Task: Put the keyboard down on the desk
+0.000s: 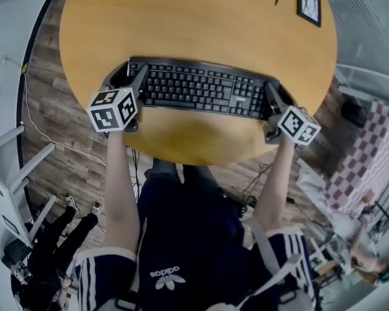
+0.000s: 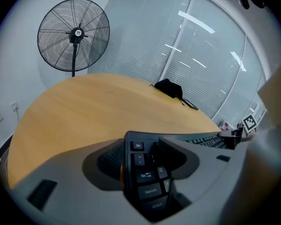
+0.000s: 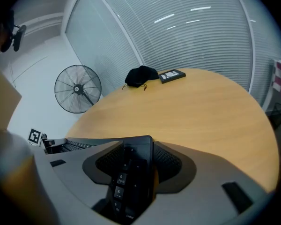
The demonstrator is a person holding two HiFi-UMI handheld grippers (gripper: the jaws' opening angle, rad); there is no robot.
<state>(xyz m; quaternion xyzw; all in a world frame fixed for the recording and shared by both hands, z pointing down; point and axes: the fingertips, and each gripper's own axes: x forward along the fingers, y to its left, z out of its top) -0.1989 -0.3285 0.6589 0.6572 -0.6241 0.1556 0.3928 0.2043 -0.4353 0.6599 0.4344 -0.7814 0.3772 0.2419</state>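
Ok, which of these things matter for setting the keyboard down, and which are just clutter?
In the job: black full-size keyboard, round light wooden desk, left gripper and right gripper, each shut on one keyboard end.

Lying about: black soft bundle and flat black rectangular slab on the desk's far side, black pedestal fan, checked cloth.

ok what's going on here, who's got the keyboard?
A person grips the black keyboard by both ends. The left gripper is shut on the Esc end and the right gripper on the numpad end. The keyboard lies level at the near side of the round wooden desk. I can't tell whether it is touching the desk yet.
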